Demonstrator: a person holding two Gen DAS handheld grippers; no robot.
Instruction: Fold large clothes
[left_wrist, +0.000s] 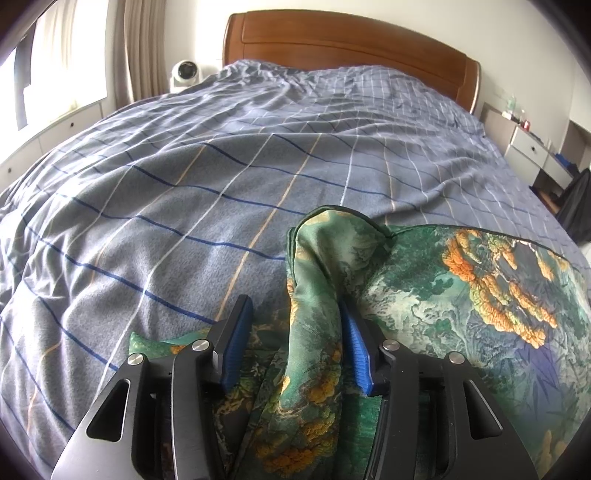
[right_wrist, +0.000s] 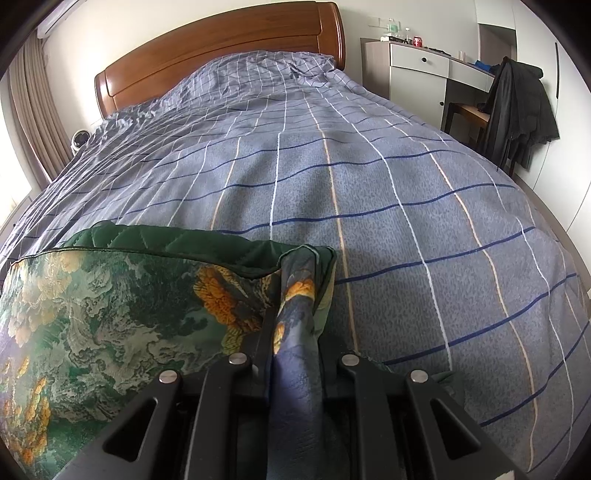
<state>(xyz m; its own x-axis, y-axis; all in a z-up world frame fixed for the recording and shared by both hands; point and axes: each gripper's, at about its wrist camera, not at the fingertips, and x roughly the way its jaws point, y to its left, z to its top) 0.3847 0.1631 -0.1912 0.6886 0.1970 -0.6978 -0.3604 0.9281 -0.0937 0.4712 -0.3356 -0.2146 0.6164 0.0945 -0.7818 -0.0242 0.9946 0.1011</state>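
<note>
Your right gripper (right_wrist: 295, 317) pinches one corner of the green, orange-patterned silky garment (right_wrist: 110, 325) near the blue checked bed's (right_wrist: 406, 221) foot edge; your left gripper (left_wrist: 295, 332) is spread around the other bunched corner, not clamping it.

The right hand-held gripper (right_wrist: 295, 332) was clamped on a bunched corner of the green patterned garment (right_wrist: 110, 325), which rose between its narrow jaws. The rest of the garment spread to the left of the gripper over the bed (right_wrist: 406, 206) with its blue checked cover. Beyond the garment stood the wooden headboard (right_wrist: 221, 55); right of the headboard, a white dresser (right_wrist: 417, 74) and a dark coat (right_wrist: 517, 107) on a chair.
</note>
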